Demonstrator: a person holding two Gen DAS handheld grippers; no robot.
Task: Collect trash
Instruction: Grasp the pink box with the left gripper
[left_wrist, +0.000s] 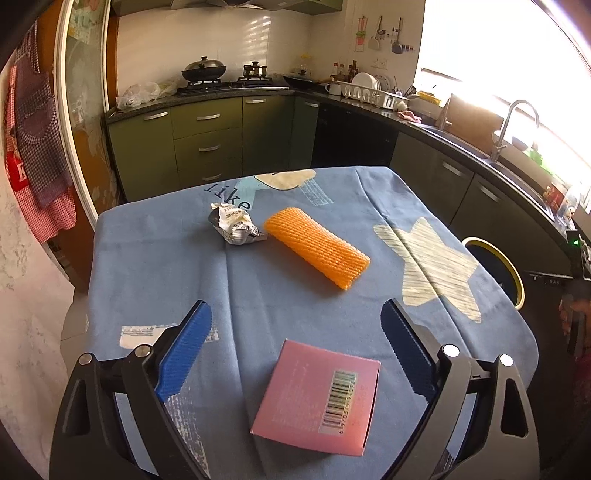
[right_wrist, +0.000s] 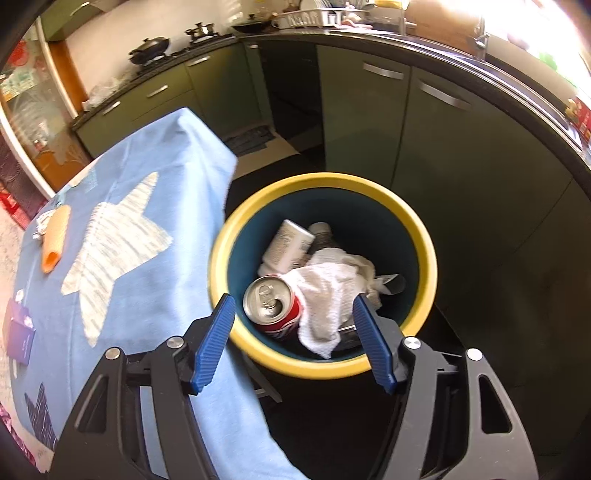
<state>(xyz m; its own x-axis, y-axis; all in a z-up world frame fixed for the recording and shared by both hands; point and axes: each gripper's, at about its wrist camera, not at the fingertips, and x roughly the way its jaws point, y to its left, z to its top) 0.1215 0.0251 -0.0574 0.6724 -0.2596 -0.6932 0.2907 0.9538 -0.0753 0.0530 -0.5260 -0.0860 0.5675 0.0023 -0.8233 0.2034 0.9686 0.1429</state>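
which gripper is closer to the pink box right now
Left. The open left gripper hovers directly over the pink box on the table; the right gripper hangs above the trash bin.

Strong daylight floods in from the window (left_wrist: 498, 48) at the upper right of the left wrist view, blown out to plain white, with glare washing over the tap (left_wrist: 515, 125) and the sink side. The wall tiles (left_wrist: 221, 40) catch soft stripes of light. The cloth on the desk (left_wrist: 177, 266) is evenly lit with faint shadows. Both views bend hard at the edges, with dark corners. In the right wrist view the bin's yellow rim (right_wrist: 325, 181) is slightly smeared, and the cupboards (right_wrist: 461, 177) behind lie dim.
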